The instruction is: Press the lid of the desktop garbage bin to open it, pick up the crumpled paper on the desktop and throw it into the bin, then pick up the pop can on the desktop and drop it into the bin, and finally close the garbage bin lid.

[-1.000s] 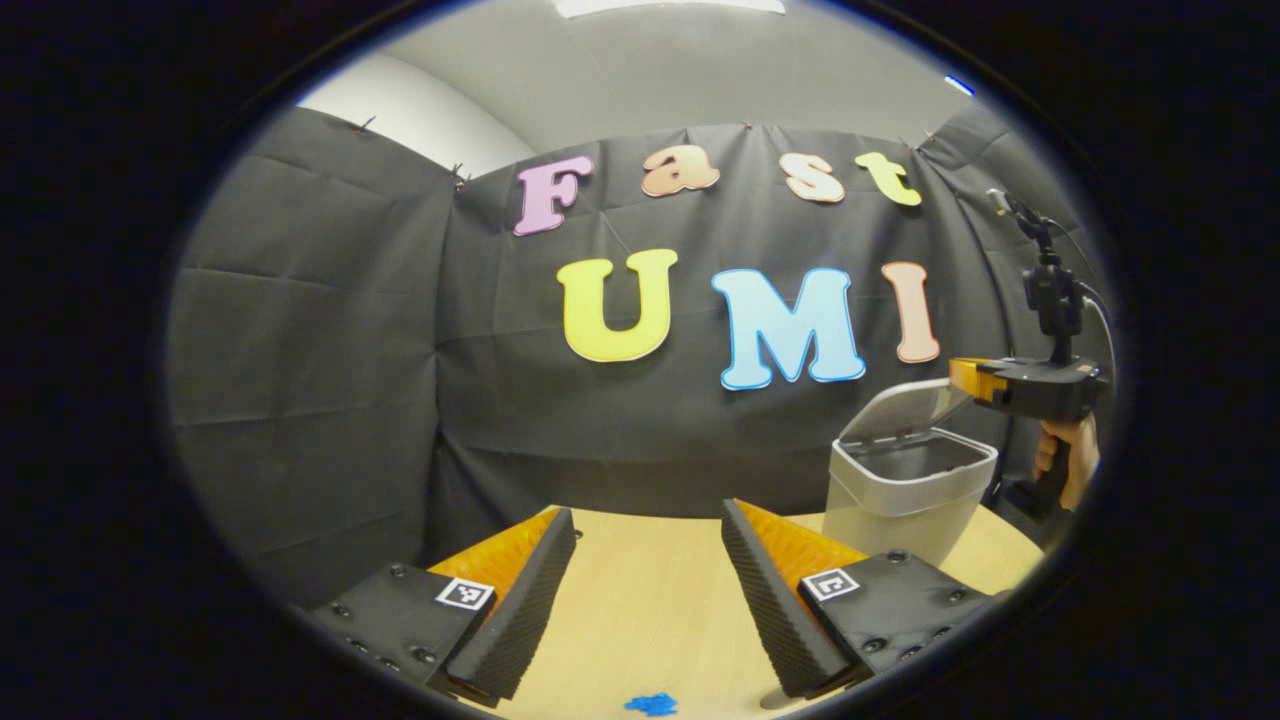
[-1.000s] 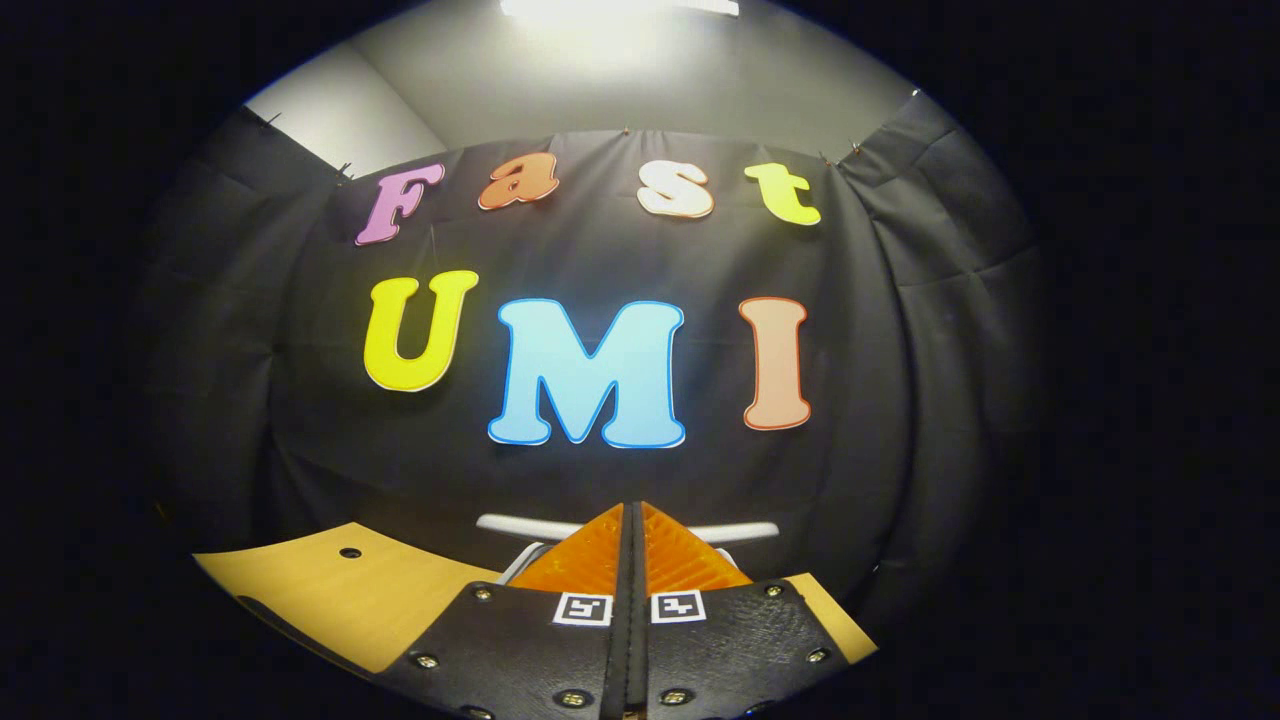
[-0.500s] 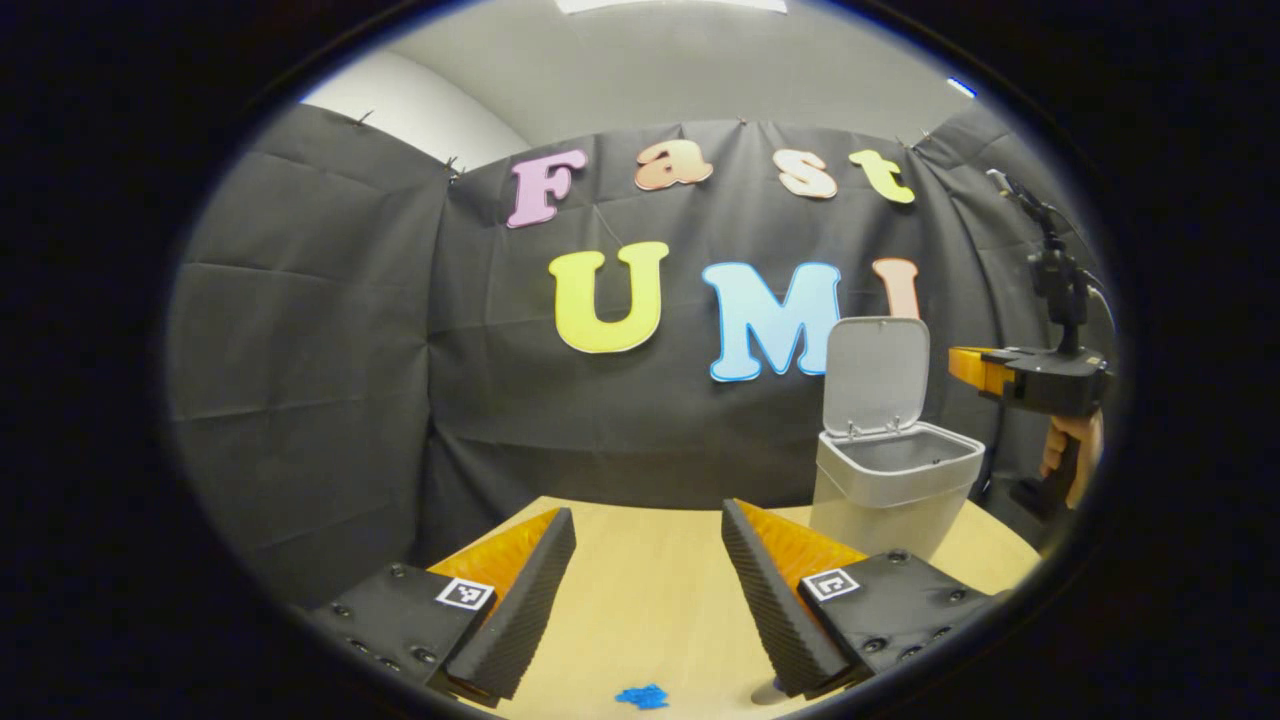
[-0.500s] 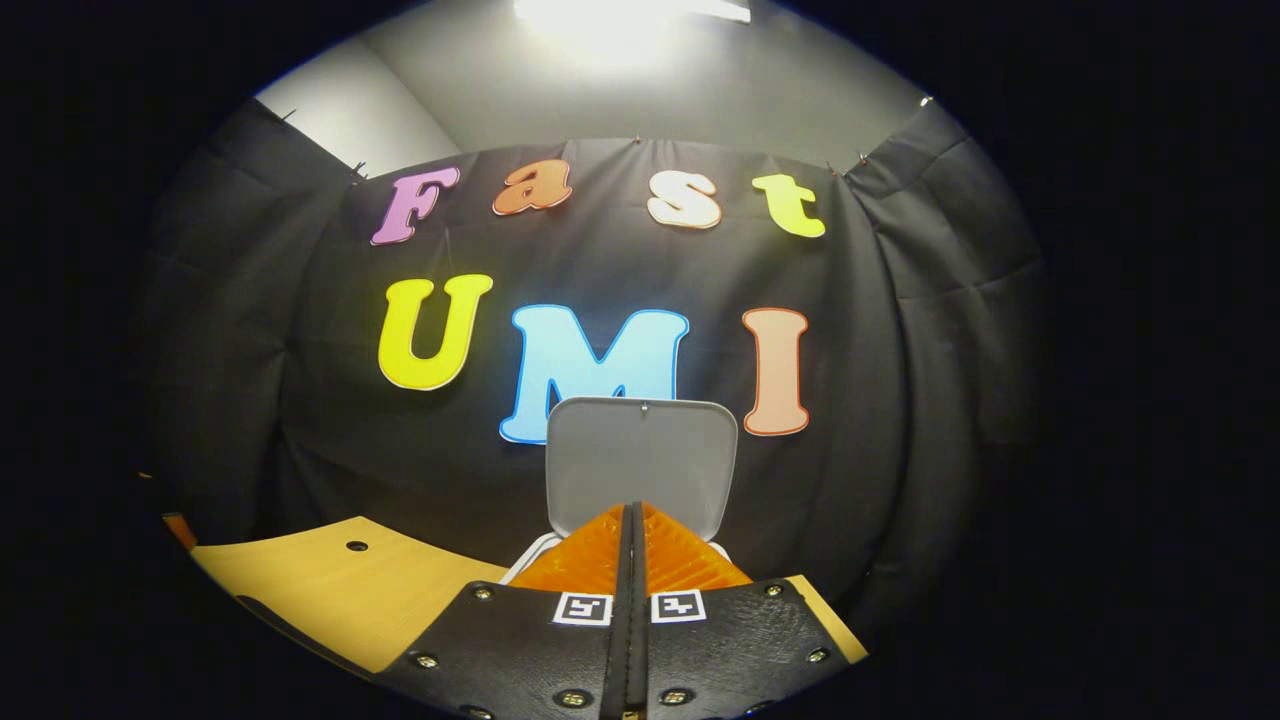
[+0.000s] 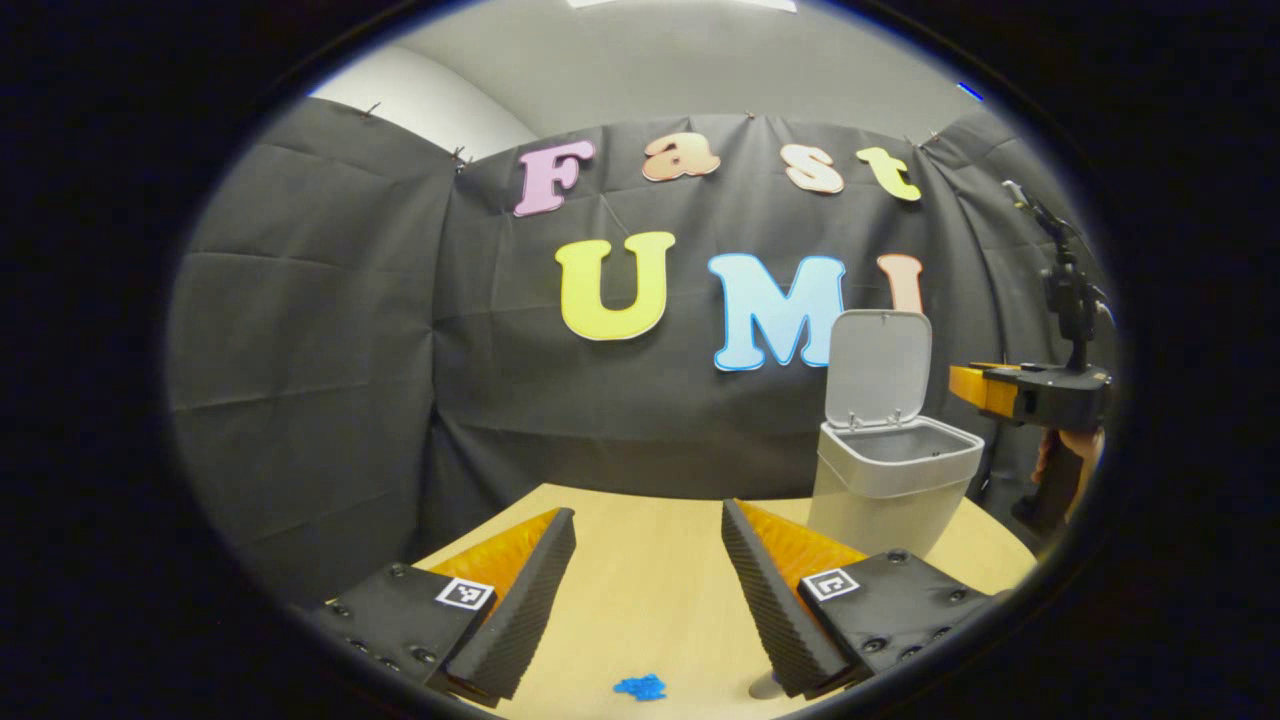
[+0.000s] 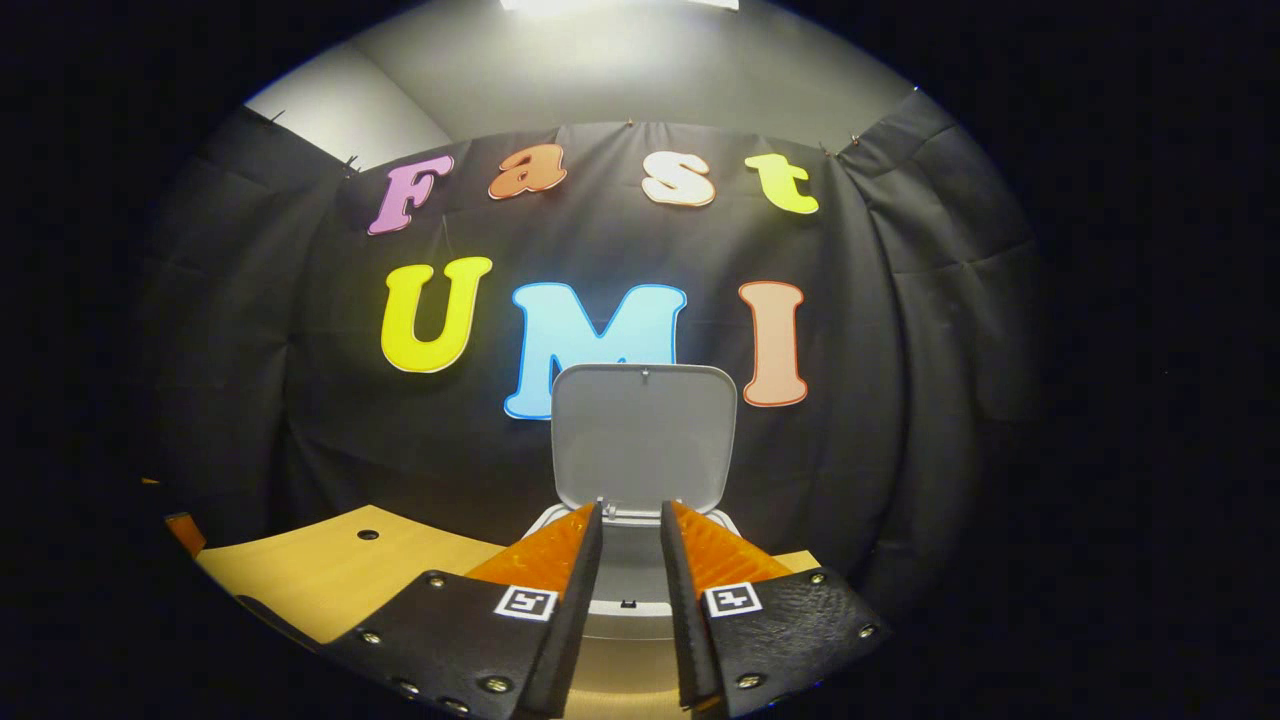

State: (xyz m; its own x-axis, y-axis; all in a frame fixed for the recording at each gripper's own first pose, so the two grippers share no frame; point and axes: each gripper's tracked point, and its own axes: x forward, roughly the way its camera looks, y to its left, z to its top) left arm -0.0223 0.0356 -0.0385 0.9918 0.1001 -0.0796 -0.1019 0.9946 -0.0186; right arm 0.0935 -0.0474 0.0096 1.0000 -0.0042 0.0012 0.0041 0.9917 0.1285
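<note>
2 tongs in play, both released and holding nothing. Left tongs [image 5: 648, 590]: fingers spread wide, low over the bare wooden tabletop [image 5: 640, 560]. Small blue scrap [image 5: 640, 686] lies on the tabletop between and just in front of those fingers. Garbage bin [image 5: 880, 495] stands toward the far right part of the tabletop in the left gripper view, pale grey body, lid [image 5: 878, 368] swung up to about vertical, hinged at the back, mouth open. Right tongs [image 5: 975, 385] show in the same view at the bin's right, held level above rim height, apart from bin and lid; a hand [image 5: 1060, 470] grips the handle below. Right gripper view: right tongs [image 6: 632, 560] parted by a narrow gap, nothing between the fingers, pointed straight at the bin. Lid [image 6: 645, 437] upright directly ahead, inner face toward the camera, bin rim [image 6: 627, 606] seen through the gap. Tabletop [image 6: 330, 570] runs off to the left, 1 small round hole [image 6: 367, 535] in it.
</note>
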